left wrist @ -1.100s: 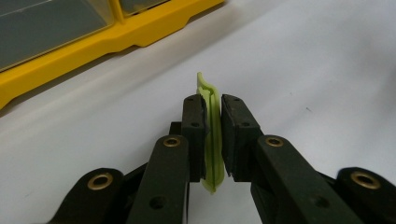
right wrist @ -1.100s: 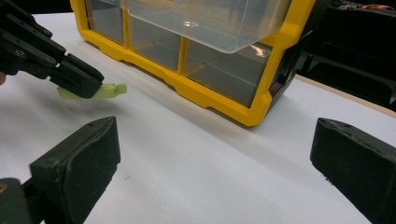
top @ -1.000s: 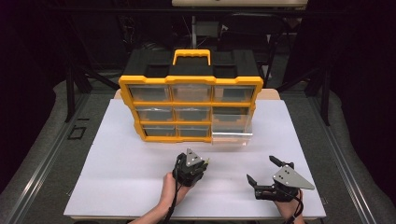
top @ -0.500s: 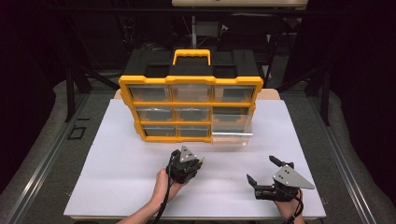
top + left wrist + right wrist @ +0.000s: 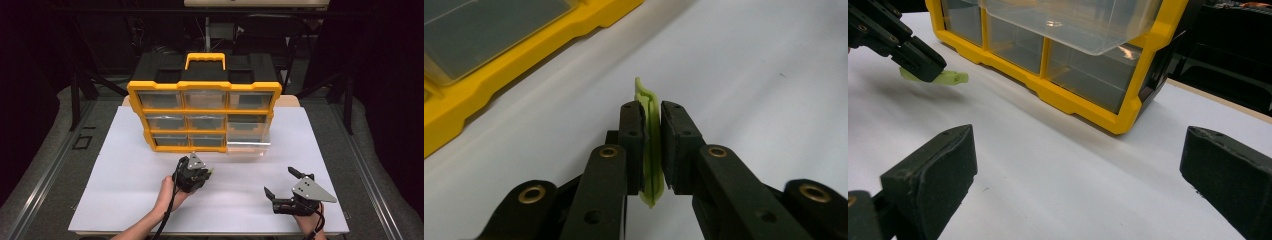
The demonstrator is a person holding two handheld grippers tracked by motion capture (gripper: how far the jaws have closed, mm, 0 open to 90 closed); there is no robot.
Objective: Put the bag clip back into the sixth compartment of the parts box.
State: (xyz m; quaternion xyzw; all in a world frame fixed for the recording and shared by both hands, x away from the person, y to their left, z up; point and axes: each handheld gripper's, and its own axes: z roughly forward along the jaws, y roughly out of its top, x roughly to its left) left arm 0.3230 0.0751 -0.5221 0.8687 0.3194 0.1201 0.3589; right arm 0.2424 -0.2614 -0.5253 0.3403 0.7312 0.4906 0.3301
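Green plastic piece [image 5: 651, 145], thin and flat, is pinched edge-on between the jaws of the left gripper [image 5: 652, 150], which press on its two broad faces so that its curved tip sticks out past the pads toward the drawer cabinet [image 5: 204, 116]. What the piece is exactly cannot be told; it looks like a small clip or tag. In the right gripper view the piece [image 5: 945, 77] hangs a little above the table [image 5: 125, 185], with a soft shadow under it, so it is carried, not resting. A grip across the flat faces seems chosen because a thin part offers nothing else to hold, and it leaves the tip free to go into a compartment first.

From the high view, the left gripper [image 5: 200, 172] sits just in front of the cabinet's bottom row, nearer its middle column. The right gripper [image 5: 282, 184] lies well in front of the cabinet's right corner, jaws spread wide and holding nothing; it seems parked out of the way, ready to help.

At the cabinet's lower right a clear drawer [image 5: 248, 145] stands pulled out, apparently empty. My guess is that it was left open to receive the green piece, since every other drawer is pushed in.
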